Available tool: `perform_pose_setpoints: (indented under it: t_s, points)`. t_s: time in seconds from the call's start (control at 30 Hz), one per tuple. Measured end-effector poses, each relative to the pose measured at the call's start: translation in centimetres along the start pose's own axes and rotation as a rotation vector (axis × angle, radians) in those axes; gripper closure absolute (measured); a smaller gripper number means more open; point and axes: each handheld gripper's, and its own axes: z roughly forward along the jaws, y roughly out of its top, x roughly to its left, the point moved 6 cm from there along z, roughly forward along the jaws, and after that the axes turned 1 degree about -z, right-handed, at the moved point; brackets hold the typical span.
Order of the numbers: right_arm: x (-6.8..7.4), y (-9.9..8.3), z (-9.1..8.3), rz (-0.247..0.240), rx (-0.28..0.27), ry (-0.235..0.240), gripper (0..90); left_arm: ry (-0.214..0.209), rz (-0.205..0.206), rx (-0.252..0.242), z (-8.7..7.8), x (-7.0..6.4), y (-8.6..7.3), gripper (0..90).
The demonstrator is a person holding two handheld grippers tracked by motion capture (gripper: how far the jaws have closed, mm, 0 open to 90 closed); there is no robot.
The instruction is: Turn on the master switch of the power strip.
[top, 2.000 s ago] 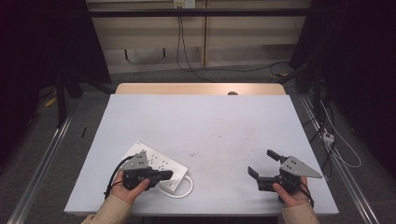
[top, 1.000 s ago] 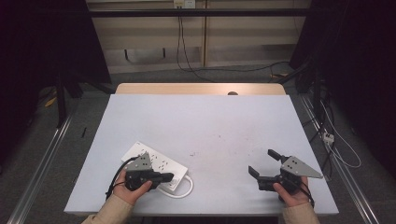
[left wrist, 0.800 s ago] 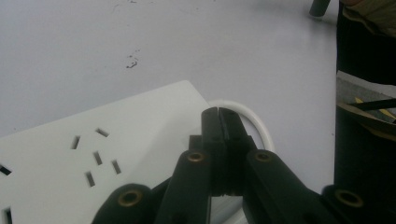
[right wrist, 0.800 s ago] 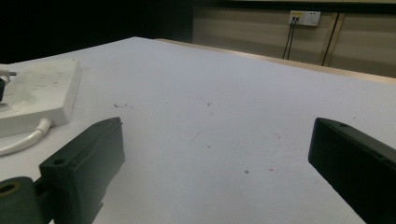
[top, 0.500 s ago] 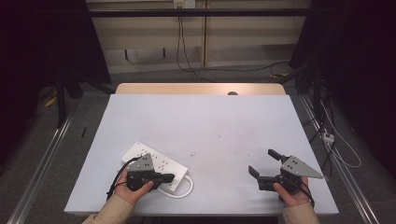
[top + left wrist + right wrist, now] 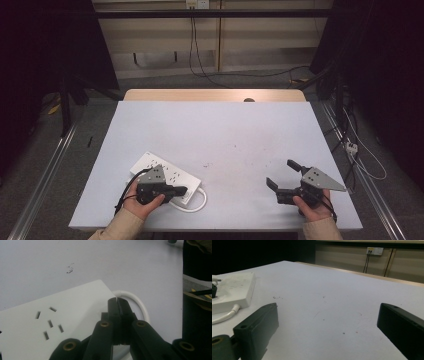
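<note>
Two jaws of the left hand-held gripper (image 6: pixel 117 305) meet with nothing between them, over the white power strip (image 6: pixel 166 176) at the worktop's (image 6: pixel 215 130) near left. Its white cord (image 6: pixel 136 301) loops beside it. The right hand-held gripper (image 6: pixel 284 175) gapes wide, empty.

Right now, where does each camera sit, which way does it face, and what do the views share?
High view: above the person's side, looking forward and down on the table; both forearms, left gripper and right gripper show.
Left gripper view: rides the left gripper, jaws closed, over the white power strip and its cable.
Right gripper view: rides the right gripper, jaws wide apart, looking low across the table toward the back wall.
Shared: all three show the power strip.
</note>
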Motion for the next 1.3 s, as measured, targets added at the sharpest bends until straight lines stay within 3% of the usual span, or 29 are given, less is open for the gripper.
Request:
perform_pose_setpoints:
  t_s: [1.3]
  points:
    - [0.15, -0.04, 0.06, -0.002, 0.004, 0.005, 3.3, 0.009, 0.018, 0.004, 0.31, -0.24, -0.03, 90.0]
